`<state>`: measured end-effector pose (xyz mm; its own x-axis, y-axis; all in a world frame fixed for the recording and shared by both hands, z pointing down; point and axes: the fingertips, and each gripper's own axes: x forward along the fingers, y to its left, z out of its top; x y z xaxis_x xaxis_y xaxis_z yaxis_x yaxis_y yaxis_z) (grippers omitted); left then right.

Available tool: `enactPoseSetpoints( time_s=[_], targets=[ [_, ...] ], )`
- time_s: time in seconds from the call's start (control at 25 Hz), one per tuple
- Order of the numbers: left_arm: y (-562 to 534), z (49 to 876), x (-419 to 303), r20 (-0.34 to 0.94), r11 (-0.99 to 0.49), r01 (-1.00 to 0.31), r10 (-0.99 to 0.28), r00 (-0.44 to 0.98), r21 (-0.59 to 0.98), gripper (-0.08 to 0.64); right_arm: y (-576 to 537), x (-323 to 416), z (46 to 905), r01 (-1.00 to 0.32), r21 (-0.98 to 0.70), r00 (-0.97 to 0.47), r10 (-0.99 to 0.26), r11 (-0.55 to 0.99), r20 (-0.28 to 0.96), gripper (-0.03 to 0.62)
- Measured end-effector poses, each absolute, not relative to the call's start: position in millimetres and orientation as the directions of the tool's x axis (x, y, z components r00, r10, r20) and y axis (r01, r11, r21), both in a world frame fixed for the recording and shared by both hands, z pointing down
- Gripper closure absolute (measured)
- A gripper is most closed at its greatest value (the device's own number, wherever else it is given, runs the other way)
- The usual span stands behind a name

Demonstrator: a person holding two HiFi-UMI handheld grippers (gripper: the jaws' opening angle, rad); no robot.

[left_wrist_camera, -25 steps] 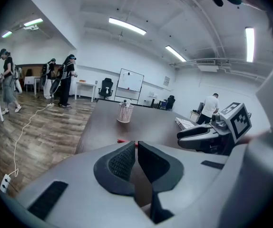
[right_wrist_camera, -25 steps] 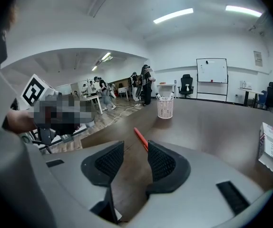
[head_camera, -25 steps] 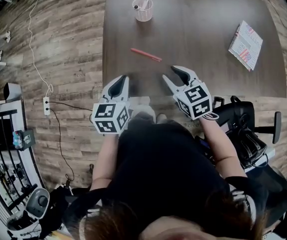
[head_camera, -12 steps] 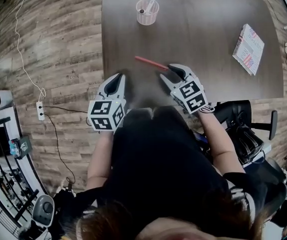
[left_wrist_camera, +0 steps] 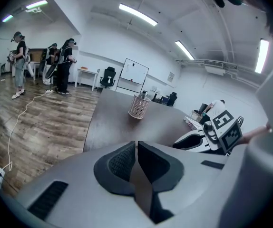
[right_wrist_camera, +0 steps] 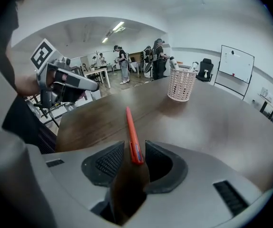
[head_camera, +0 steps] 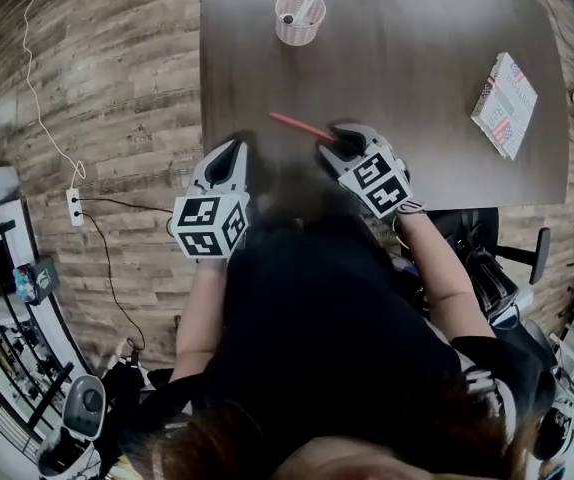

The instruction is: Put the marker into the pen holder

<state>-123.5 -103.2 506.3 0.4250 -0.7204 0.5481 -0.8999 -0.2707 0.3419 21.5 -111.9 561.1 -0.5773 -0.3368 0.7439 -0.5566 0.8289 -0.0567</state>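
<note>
A red marker [head_camera: 302,126] lies flat on the dark table [head_camera: 417,78], pointing away toward the pink mesh pen holder [head_camera: 299,18] at the far edge. A white pen stands in the holder. My right gripper [head_camera: 339,138] is at the marker's near end. In the right gripper view that end [right_wrist_camera: 132,137] lies between the jaws, close to the right pad, with a gap on the left; the jaws are closing. My left gripper [head_camera: 231,154] hovers at the table's near edge, left of the marker, shut with nothing in it [left_wrist_camera: 136,144].
A flag-patterned booklet [head_camera: 505,103] lies at the table's right side. A black office chair [head_camera: 487,258] stands behind my right arm. A power strip [head_camera: 72,206] and cable lie on the wood floor at left. Several people stand far off [left_wrist_camera: 63,65].
My right gripper has moved forward over the table until the marker's near end sits between its jaws. The left gripper has barely moved.
</note>
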Motion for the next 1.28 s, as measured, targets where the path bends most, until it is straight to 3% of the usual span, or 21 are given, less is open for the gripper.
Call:
enactPoseSetpoints(
  time_s=[0.2,0.52,0.72,1.28],
  targets=[
    [-112,509,-118,0.556,-0.232,-0.909,-0.730,0.398,0.346,0.532,-111,22,570,-0.514,-0.089,-0.587,-0.274,0.853,0.762,0.439],
    [-115,515,-115,0.573,-0.203,-0.918,-0.730,0.373,0.340,0.532,-110,20,571,-0.491,-0.075,-0.609,-0.281,0.868,0.742,0.445],
    [-116,512,-108,0.567,-0.212,-0.918,-0.732,0.377,0.336,0.532,-101,14,570,-0.446,-0.045,-0.626,-0.276,0.894,0.730,0.509],
    [-117,504,-100,0.561,-0.235,-0.916,-0.731,0.388,0.326,0.532,-100,22,550,-0.453,-0.094,-0.635,-0.247,0.886,0.732,0.514]
  ],
)
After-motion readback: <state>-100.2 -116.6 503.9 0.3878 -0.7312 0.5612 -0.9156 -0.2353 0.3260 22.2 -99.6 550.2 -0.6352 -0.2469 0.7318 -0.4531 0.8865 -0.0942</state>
